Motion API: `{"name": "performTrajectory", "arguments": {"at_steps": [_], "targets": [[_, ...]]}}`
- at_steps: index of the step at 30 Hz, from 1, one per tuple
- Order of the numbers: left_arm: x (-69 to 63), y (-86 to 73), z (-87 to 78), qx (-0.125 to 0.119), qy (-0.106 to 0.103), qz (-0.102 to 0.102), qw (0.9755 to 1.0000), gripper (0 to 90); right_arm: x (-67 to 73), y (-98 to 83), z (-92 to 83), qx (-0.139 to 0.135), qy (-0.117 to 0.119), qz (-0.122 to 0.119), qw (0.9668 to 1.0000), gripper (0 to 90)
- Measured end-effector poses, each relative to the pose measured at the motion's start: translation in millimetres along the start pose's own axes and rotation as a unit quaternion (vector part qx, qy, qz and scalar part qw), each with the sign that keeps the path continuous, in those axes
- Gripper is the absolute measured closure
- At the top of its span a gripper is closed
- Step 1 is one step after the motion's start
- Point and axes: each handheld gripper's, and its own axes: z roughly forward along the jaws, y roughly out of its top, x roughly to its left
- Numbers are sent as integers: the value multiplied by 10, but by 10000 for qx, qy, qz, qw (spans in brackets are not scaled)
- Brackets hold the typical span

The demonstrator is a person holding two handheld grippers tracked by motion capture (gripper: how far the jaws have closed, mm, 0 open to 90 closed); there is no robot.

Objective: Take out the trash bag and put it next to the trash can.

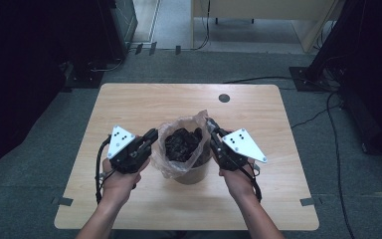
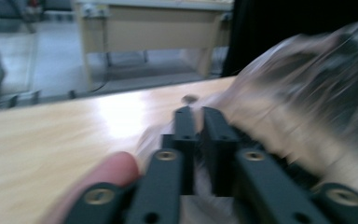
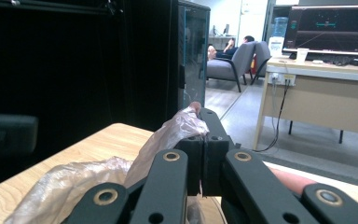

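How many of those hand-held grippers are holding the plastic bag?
2: the left hand-held gripper pinches the plastic bag at its left edge, and the right hand-held gripper pinches its right edge, over the small bin.

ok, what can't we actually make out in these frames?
- Contents of the plastic bag: a dark clump, too small in the high view, motion-blurred in the left gripper view.
- Left tool: whether its jaws pinch the bag, lost in blur.
- Container under the bag: mostly hidden by the bag and right tool.

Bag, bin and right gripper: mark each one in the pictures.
bag (image 1: pixel 179 123): high view, far rim of the clear plastic.
bin (image 1: pixel 193 174): high view, near side wall below the bag.
right gripper (image 3: pixel 204 122): right gripper view, jaw tips pinching the bag's edge.
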Motion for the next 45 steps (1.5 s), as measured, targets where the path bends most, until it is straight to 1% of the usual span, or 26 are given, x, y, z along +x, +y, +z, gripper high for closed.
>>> {"name": "performTrajectory", "arguments": {"at_steps": [2, 3, 4, 5, 6, 7, 9, 10, 12, 15, 16, 18, 20, 22, 23, 27, 29, 32, 33, 34, 36, 38, 40, 42, 44, 45], "targets": [[115, -184, -19, 123, 293, -65, 9995, 714, -3, -8, 7, 28, -17, 44, 10000, 900], [186, -281, -34, 197, 415, -183, 9988, 667, -6, -14, 11, 44, -17, 78, 10000, 900], [272, -404, -58, 322, 588, -314, 9973, 622, -4, -22, 11, 55, -16, 84, 9999, 900], [318, -477, -73, 389, 688, -399, 9961, 600, 5, -37, 9, 72, 4, 52, 10000, 900], [384, -597, -98, 527, 770, -507, 9943, 587, 10, -49, 7, 88, 10, 21, 10000, 899], [413, -668, -108, 624, 836, -522, 9932, 571, 11, -70, 8, 112, 23, -17, 9999, 899], [463, -864, -110, 938, 999, -524, 9892, 545, -4, -99, 17, 146, -13, 13, 9999, 899], [461, -922, -95, 1038, 1034, -536, 9878, 538, -21, -116, 29, 174, -28, 55, 9998, 899], [400, -1059, -18, 1332, 1004, -377, 9853, 504, -33, -135, 49, 219, -52, 173, 9996, 899], [242, -1146, 119, 1561, 880, -105, 9838, 433, -1, -139, 72, 234, -42, 185, 9995, 899], [173, -1156, 166, 1568, 854, -83, 9839, 389, 16, -137, 77, 226, -33, 155, 9996, 899], [41, -1135, 227, 1534, 721, 61, 9855, 346, 47, -128, 82, 218, -18, 114, 9997, 899], [-47, -1083, 247, 1432, 655, 192, 9873, 298, 67, -115, 79, 206, -25, 57, 9998, 899], [-101, -1028, 244, 1327, 572, 334, 9889, 291, 74, -106, 75, 204, -21, 46, 9998, 899], [-133, -992, 229, 1217, 617, 457, 9896, 309, 74, -105, 76, 205, -25, 47, 9998, 900], [-167, -916, 172, 891, 531, 568, 9930, 522, 89, -117, 82, 208, 32, 65, 9998, 899], [-182, -879, 129, 666, 485, 664, 9944, 649, 99, -138, 81, 227, 65, 61, 9997, 899], [-180, -811, 69, 499, 355, 567, 9965, 873, 94, -165, 66, 247, 59, 39, 9997, 900], [-180, -765, 48, 471, 278, 537, 9971, 900, 89, -169, 65, 255, 50, 49, 9996, 900], [-185, -726, 32, 449, 183, 518, 9975, 900, 75, -171, 61, 280, 54, 75, 9996, 900], [-195, -638, -11, 367, 89, 470, 9982, 900, 54, -169, 50, 286, 61, 100, 9995, 900], [-207, -545, -44, 311, 40, 491, 9983, 900, 33, -166, 44, 300, 44, 127, 9995, 900], [-217, -440, -56, 285, -102, 457, 9985, 900, 12, -161, 46, 330, 56, 183, 9993, 900], [-251, -322, -50, 223, -136, 538, 9982, 900, 1, -157, 55, 351, 64, 145, 9993, 900], [-294, -195, -24, 174, -268, 529, 9981, 900, -17, -139, 82, 388, 97, 232, 9989, 900], [-340, -93, -5, 103, -347, 583, 9976, 900, -17, -126, 92, 397, 108, 260, 9988, 900]]}}
